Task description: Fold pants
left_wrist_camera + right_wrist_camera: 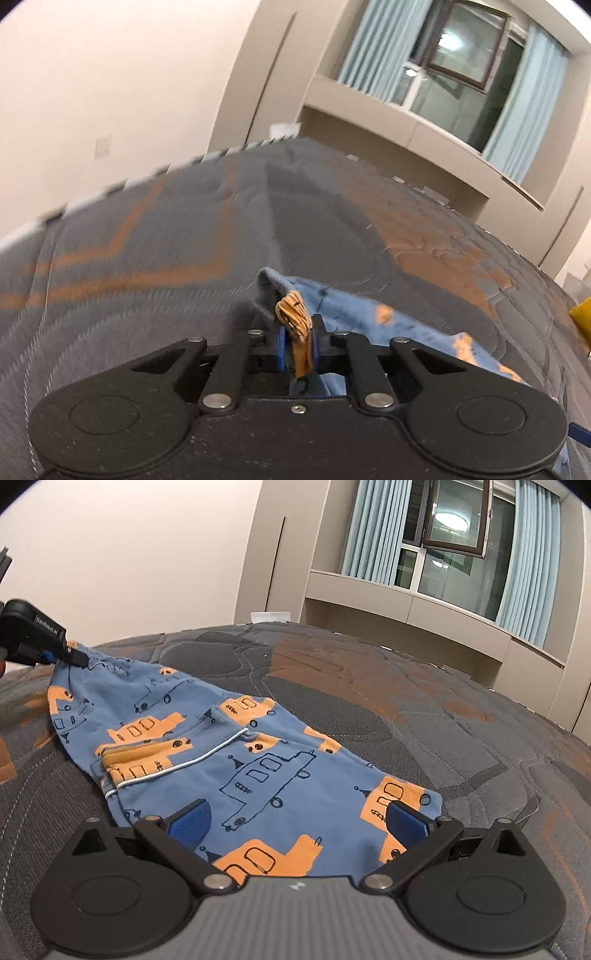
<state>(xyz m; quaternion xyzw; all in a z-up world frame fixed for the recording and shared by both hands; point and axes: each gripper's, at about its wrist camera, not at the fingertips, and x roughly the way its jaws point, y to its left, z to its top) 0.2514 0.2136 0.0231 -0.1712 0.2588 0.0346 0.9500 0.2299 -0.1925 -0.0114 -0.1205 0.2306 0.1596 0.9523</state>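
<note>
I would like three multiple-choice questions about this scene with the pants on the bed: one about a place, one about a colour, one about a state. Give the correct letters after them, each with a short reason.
1. Where do the pants lie?
A. on a quilted bed cover
B. on a wooden floor
C. in a basket

2. What colour is the pants' fabric?
A. plain white
B. blue with orange vehicles
C. green with stripes

3. How does the left gripper stand?
A. wide open above the cloth
B. shut on nothing
C. shut on a bunch of the pants

Answers:
1 A: the grey and orange cover spreads under the cloth.
2 B: the right wrist view shows the print clearly.
3 C: its blue pads pinch the cloth; the right gripper is open.
</note>
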